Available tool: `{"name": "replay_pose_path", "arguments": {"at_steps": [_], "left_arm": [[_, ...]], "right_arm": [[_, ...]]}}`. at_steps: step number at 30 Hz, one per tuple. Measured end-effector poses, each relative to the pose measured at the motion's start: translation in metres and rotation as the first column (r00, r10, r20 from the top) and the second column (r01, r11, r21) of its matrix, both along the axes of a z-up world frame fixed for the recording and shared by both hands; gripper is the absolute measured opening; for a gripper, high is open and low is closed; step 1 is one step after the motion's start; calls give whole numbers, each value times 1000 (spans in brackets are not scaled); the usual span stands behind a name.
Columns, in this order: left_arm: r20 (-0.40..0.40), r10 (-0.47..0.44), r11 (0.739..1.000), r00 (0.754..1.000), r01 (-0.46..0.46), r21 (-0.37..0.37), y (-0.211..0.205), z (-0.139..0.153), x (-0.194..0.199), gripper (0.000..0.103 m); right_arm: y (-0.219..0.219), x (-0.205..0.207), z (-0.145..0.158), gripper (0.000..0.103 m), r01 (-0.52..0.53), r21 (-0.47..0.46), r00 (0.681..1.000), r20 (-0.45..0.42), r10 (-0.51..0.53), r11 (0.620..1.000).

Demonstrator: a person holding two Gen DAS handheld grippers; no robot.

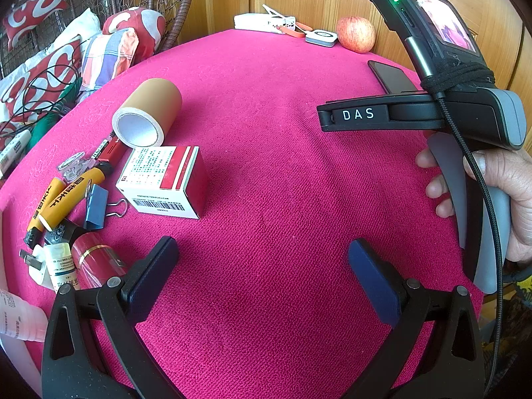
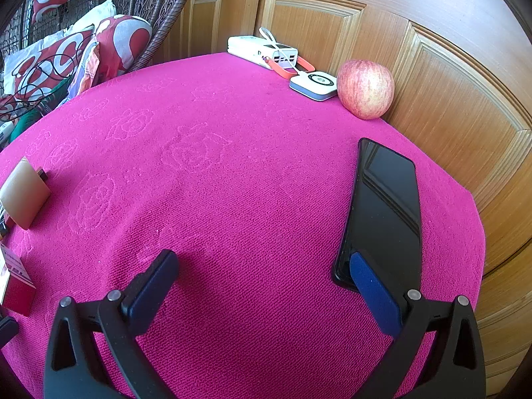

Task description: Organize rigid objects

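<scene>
On the left side of the pink-clothed counter [image 1: 266, 153], the rigid clutter is lying in a loose heap, well apart from both grippers; the left gripper [image 1: 262, 262] is hovering with its jaws spread wide and grasping nothing, and the right gripper [image 2: 262, 272] is likewise hanging released, its right pad overlapping the near end of a black smartphone [image 2: 385, 206].

The red-and-white carton [image 1: 164, 181] is looking light and stiff, so its two flat long sides are offering the surest hold; the roll of tan tape [image 1: 148, 114], lying on its side, is likely to roll, and is better pinched across its flat ends or through the core; the blue binder clip [image 1: 96, 204] is small and hard, easiest taken by its body; the two orange tubes [image 1: 63, 199] are smooth and may be slipping unless taken mid-length; the smartphone is thin, glossy and fragile, wanting a grip on its long edges.

By count: one carton, one tape roll, one binder clip, two orange tubes, one phone, one apple [image 2: 365, 88], one white power bank [image 2: 262, 51]; the small bottles and plug at the heap's near edge are too crowded to be counting surely.
</scene>
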State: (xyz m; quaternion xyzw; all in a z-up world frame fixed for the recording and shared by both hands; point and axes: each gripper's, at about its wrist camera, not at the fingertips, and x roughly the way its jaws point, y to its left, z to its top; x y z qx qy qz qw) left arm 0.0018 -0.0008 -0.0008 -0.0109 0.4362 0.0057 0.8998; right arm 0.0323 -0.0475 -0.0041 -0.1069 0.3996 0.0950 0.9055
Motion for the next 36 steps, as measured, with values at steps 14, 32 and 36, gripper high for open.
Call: {"name": "replay_pose_path", "arguments": {"at_steps": [14, 32, 36], "left_arm": [[50, 51, 983, 997, -41, -177, 21, 33, -40, 103], [160, 366, 929, 917, -371, 2, 181, 76, -141, 95], [89, 305, 950, 948, -309, 40, 167, 53, -124, 82]], "right_arm": [[0, 0, 0, 103, 1, 3, 1000, -1, -1, 1000], [28, -53, 70, 103, -540, 366, 841, 200, 502, 758], [51, -63, 66, 103, -617, 344, 784, 193, 590, 708]]}}
